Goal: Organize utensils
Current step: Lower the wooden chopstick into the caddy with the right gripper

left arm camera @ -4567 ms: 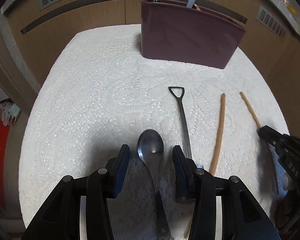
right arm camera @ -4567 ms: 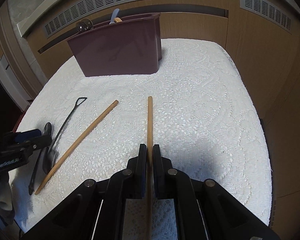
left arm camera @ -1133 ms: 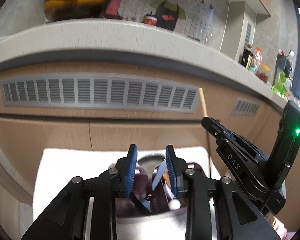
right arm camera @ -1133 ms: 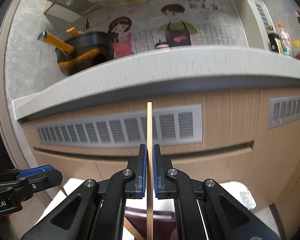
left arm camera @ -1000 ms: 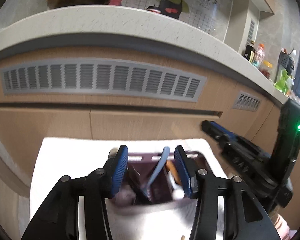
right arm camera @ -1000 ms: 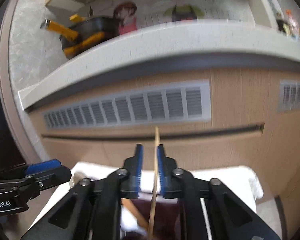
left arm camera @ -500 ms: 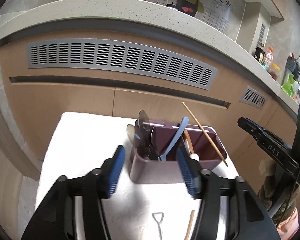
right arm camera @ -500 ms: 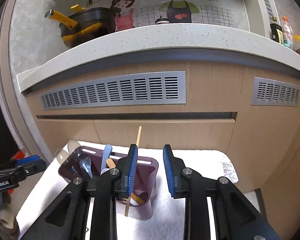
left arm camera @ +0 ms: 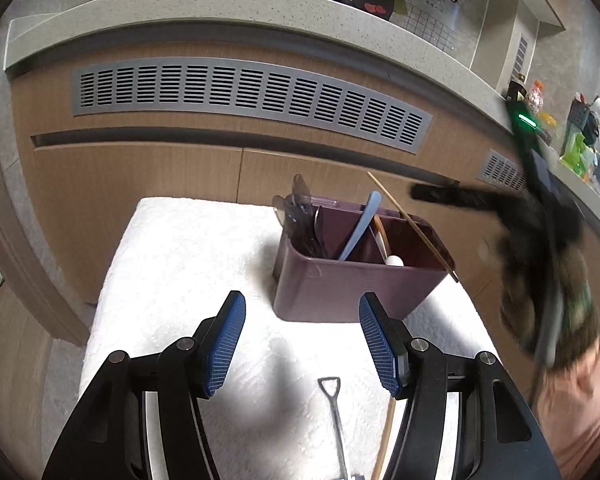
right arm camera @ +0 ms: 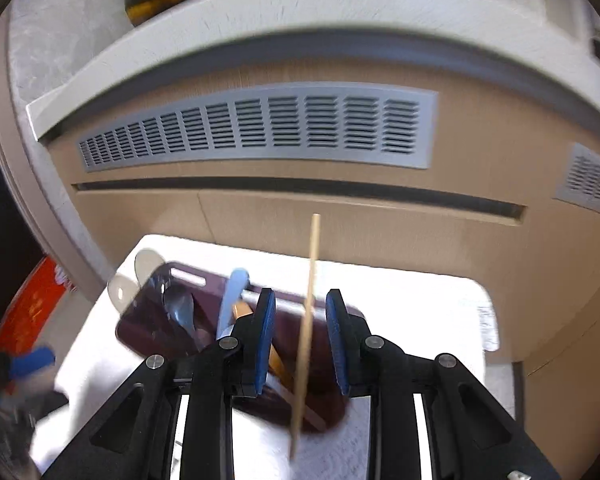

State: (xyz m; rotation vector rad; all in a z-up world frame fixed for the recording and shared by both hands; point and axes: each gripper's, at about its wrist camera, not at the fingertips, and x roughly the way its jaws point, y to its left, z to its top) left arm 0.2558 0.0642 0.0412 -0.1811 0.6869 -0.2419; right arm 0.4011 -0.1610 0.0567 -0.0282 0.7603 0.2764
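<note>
A maroon utensil holder (left arm camera: 352, 280) stands on the white cloth and holds metal spoons (left arm camera: 300, 216), a light blue utensil (left arm camera: 360, 224) and a wooden chopstick (left arm camera: 412, 224) leaning over its right rim. My left gripper (left arm camera: 302, 344) is open and empty in front of the holder. A metal shovel-handled utensil (left arm camera: 334, 408) and a second chopstick (left arm camera: 384, 444) lie on the cloth below it. My right gripper (right arm camera: 300, 340) is open above the holder (right arm camera: 148, 320); the leaning chopstick (right arm camera: 306, 320) stands free between its jaws.
The white lace cloth (left arm camera: 180, 280) covers a small table. Wooden cabinet fronts with grey vents (left arm camera: 252, 96) rise behind it under a pale counter. The right gripper and the person's arm (left arm camera: 540, 232) show blurred at the right in the left wrist view. A red object (right arm camera: 28, 312) sits at lower left.
Both grippers carried their utensils to the holder and let go: spoon and chopstick now stand in it. Both jaws have opened. In the last half second both grippers have drawn back.
</note>
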